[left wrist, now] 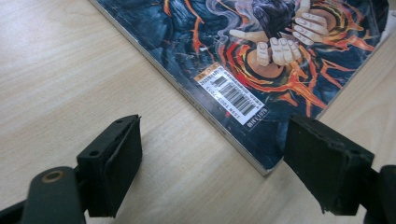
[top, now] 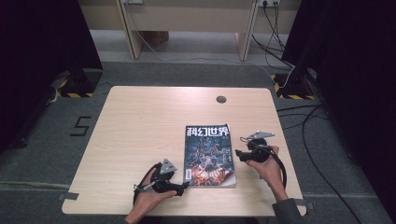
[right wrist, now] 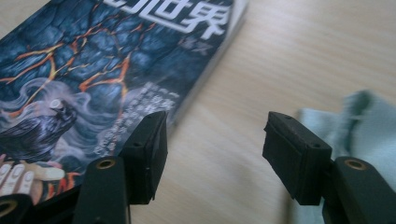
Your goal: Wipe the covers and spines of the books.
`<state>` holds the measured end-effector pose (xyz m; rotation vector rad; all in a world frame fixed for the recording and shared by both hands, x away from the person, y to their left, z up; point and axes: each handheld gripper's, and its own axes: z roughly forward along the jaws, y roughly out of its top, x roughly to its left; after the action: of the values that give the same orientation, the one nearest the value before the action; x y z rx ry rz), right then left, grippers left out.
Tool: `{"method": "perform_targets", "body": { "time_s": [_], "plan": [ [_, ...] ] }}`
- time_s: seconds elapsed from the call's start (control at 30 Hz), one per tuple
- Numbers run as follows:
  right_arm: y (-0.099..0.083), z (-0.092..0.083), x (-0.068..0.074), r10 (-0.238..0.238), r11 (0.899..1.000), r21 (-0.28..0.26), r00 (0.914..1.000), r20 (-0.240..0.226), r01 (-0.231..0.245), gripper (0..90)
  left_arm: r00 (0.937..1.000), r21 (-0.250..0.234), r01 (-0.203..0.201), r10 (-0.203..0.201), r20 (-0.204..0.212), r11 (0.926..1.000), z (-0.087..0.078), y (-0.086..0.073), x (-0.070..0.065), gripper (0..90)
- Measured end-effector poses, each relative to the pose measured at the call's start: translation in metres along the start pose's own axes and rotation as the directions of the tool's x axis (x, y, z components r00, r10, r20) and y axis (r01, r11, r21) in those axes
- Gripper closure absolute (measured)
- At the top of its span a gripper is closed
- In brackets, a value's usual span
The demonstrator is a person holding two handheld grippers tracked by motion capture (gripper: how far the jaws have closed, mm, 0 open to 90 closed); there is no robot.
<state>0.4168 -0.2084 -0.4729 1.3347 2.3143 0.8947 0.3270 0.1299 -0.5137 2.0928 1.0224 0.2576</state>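
A magazine with a dark blue and orange cover lies flat on the wooden table, near its front edge. My left gripper rests at the magazine's near left corner. In the left gripper view it is open, and the corner with the barcode label lies between the jaws, untouched by the pads. My right gripper is at the magazine's right edge. In the right gripper view it is open over bare wood, with its left jaw above the magazine cover's edge.
A pale blue-green cloth lies just beyond the right gripper's right jaw. A round grommet sits in the table's far side. Cables trail across the floor to the right of the table. The table's left half is bare wood.
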Motion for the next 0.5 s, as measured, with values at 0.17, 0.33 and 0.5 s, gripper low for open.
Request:
{"method": "perform_targets", "body": {
  "time_s": [0.17, 0.33, 0.5],
  "plan": [
    [0.0, 0.015, 0.017, -0.042, 0.998, 0.045, 0.9981, -0.044, 0.044, 37.7, 0.9996, 0.004, -0.029, 0.029, 0.005, 0.9996, 0.002, 0.0, -0.008, 18.8],
    [0.0, 0.025, 0.027, -0.031, 0.996, 0.078, 0.9962, -0.081, 0.037, 36.4, 0.9988, 0.004, -0.049, 0.049, -0.004, 0.9988, 0.003, 0.0, -0.01, 19.4],
    [-0.002, 0.03, 0.028, 0.021, 0.997, 0.077, 0.9917, -0.127, -0.012, 35.2, 0.9983, 0.002, -0.057, 0.057, -0.014, 0.9984, 0.004, 0.0, -0.009, 19.5]
  ]
}}
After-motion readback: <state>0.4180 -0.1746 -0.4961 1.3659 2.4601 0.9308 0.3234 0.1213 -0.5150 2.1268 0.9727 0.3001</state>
